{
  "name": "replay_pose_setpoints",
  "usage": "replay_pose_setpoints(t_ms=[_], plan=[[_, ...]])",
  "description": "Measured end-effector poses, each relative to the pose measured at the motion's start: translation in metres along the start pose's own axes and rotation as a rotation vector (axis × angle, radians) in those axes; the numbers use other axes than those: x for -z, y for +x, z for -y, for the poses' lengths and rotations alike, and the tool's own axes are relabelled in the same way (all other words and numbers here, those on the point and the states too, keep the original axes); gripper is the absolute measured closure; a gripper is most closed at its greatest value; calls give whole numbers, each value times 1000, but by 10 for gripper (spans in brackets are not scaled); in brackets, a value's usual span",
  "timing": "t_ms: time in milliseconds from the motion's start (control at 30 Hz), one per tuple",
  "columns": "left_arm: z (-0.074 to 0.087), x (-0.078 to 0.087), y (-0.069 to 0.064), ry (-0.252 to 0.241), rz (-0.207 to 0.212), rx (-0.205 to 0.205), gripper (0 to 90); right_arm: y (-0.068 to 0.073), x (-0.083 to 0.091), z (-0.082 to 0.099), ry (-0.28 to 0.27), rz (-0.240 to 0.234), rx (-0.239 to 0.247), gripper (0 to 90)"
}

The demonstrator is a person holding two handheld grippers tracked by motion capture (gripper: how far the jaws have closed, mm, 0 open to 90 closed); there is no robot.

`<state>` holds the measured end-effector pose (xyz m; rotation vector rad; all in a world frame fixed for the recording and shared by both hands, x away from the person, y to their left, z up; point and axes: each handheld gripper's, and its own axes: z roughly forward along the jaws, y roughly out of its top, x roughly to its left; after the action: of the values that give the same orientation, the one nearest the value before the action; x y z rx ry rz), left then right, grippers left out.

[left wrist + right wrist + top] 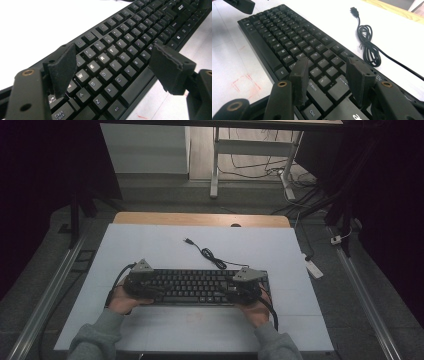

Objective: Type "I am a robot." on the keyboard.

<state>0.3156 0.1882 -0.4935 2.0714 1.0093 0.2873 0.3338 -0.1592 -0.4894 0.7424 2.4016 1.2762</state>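
A black keyboard (pixel 197 286) lies on the white tabletop (pixel 150 245), and its cable (pixel 212 256) coils behind it and ends in a USB plug (pixel 188 240). My left gripper (pixel 140 281) is at the keyboard's left end. In the left gripper view the left gripper (pixel 115 67) stands wide open above the keyboard (pixel 117 50), one pad over the back rows and one past the front edge. My right gripper (pixel 245 286) is over the right end. In the right gripper view the right gripper (pixel 328 77) hangs open just above the keys (pixel 294 42) near Shift, gripping nothing.
The coiled cable (pixel 368 47) lies just beyond the keyboard. Faint red marks (pixel 245 83) sit on the sheet in front of it. A wooden table edge (pixel 200 219) runs along the back. A power strip (pixel 314 268) lies on the floor at the right, and desk legs (pixel 215 165) stand behind.
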Motion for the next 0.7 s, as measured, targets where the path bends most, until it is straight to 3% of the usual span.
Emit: replay_pose_setpoints(t_ms=[333,600,700], plan=[[-1,-1,-1,6,1,-16,222,4,-12,-8,1,-27,-3,621],[-1,-2,-2,10,1,-23,221,9,-30,-17,50,-94,7,881],[-1,-3,-2,12,0,-23,221,14,-41,-21,67,-110,19,896]])
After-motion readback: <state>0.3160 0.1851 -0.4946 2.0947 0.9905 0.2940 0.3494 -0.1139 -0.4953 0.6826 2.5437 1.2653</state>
